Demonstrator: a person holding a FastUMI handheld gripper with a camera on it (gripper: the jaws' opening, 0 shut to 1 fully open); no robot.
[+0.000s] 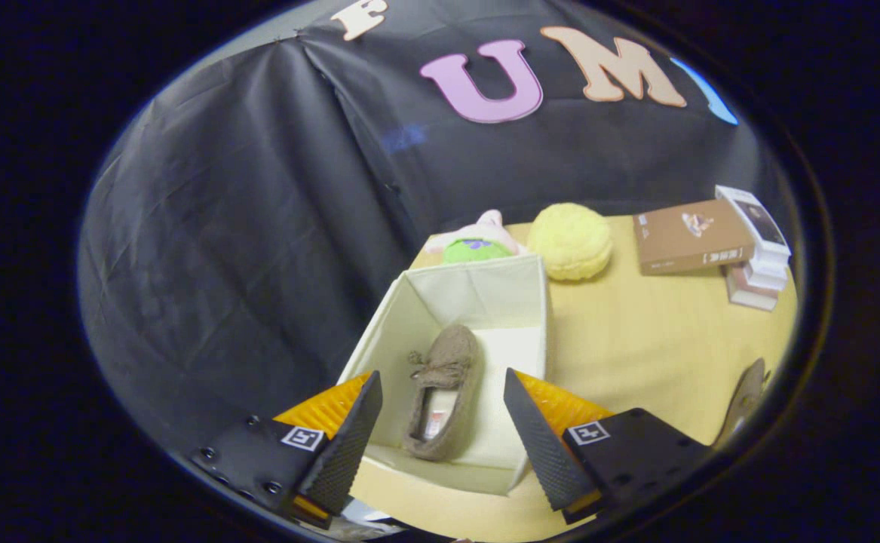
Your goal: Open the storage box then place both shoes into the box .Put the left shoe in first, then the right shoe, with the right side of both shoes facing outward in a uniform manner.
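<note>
Two fingers of the gripper (443,430) stand wide apart and hold nothing, hovering over the near rim of the cream fabric storage box (409,317), which is open at the top. Between the fingers, and just beyond their tips, one brown fuzzy slipper with a small bow (443,392) lies on the box floor. Its long axis runs almost straight away from the gripper, heel nearest, toe toward the far wall, close to the box's left side. Room is left beside it on the right.

One more shoe-like shape (745,396), too cut off to tell for sure, shows well to the right of the box on the pale wooden bench (636,347). I judge that the coming move swings right toward it.

Behind the box sits one pink and green plush toy (473,241), and to the box's far right one round yellow cushion (570,241). Farther right again: one brown book (692,237) leaning on one stack of books (760,256).
</note>
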